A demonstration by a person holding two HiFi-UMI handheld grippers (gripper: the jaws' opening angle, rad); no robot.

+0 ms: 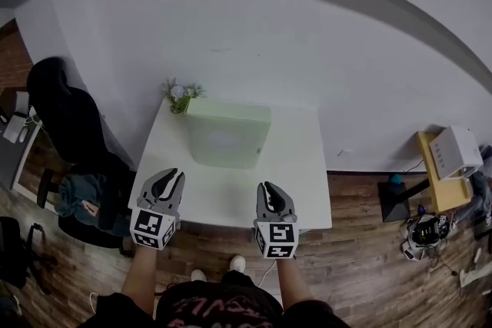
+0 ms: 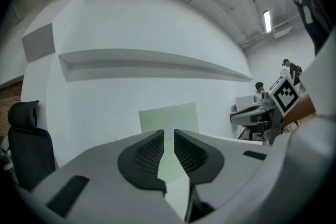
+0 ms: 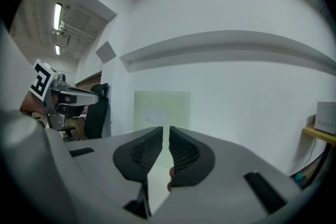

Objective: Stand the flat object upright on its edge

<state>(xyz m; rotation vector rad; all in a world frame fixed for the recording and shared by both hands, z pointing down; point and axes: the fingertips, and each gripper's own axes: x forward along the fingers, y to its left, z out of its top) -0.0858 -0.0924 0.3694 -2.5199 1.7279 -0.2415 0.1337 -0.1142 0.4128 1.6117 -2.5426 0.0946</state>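
The flat object is a pale green board standing upright on its lower edge at the back of the white table, against the wall. It shows straight ahead in the left gripper view and the right gripper view. My left gripper hangs over the table's front left, well short of the board, its jaws a narrow slit apart and empty. My right gripper is over the front right, its jaws nearly together with nothing between them.
A small potted plant stands at the table's back left corner beside the board. A black office chair is left of the table. At the right a yellow stand carries a white box; cables lie on the wooden floor.
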